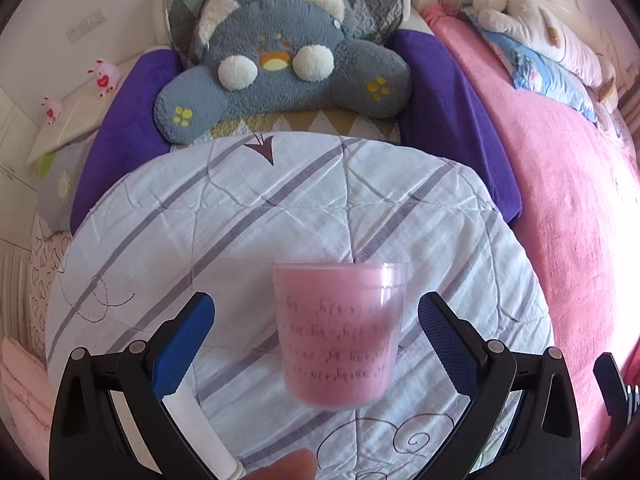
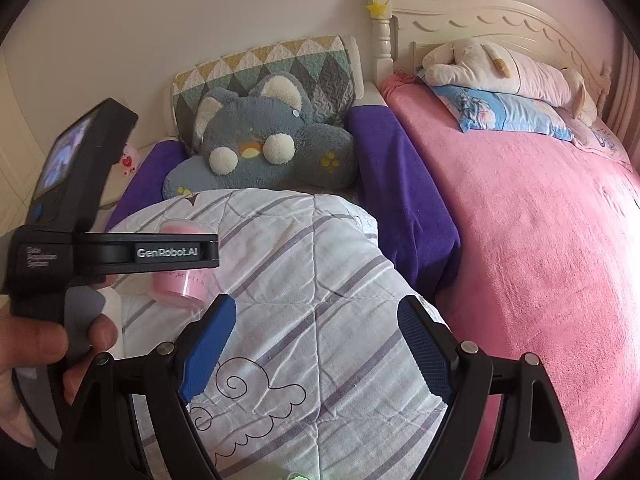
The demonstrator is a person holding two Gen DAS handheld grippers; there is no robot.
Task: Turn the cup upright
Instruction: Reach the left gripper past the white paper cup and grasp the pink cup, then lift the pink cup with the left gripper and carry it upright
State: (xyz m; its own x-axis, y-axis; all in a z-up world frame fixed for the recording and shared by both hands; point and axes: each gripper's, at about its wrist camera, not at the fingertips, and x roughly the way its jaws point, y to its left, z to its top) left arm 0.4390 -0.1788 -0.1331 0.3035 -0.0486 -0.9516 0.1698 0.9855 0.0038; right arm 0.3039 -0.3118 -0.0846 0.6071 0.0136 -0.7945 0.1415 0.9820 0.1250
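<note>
One cup (image 1: 340,334), pink under a clear plastic shell, tapered, with four rows of dark script on its wall; upright in the lower centre of the left wrist view, wide rim on top, standing on the quilt (image 1: 280,216). Between the two blue pads of the left gripper (image 1: 316,346), spread wide with daylight on both sides of the cup, holding nothing. In the right wrist view, same cup (image 2: 178,284) at left of centre, partly hidden behind the black body of the left gripper (image 2: 116,254), marked "GenRobot.AI", held in a hand (image 2: 36,364) at the lower left edge.

Right gripper (image 2: 316,346) along the bottom of its own view: two black arms, two ribbed blue pads, set wide apart over bare quilt, empty.

One quilt, white cotton, creased, with grey-purple stripes and thin line drawings of clouds. One grey plush cat cushion (image 1: 280,60), fleecy, two cream ears, two round cream cheeks, yellow paw dots, in the upper centre. One quilted diamond-pattern pillow (image 2: 264,68) behind it. One purple blanket (image 1: 452,120) around the quilt's far edge. One fuzzy pink bedspread (image 2: 540,240) at right, one blue printed pillow (image 2: 504,114) and one cream plush toy (image 2: 500,66) at its upper end. Carved cream headboard (image 2: 480,20) at top right.
</note>
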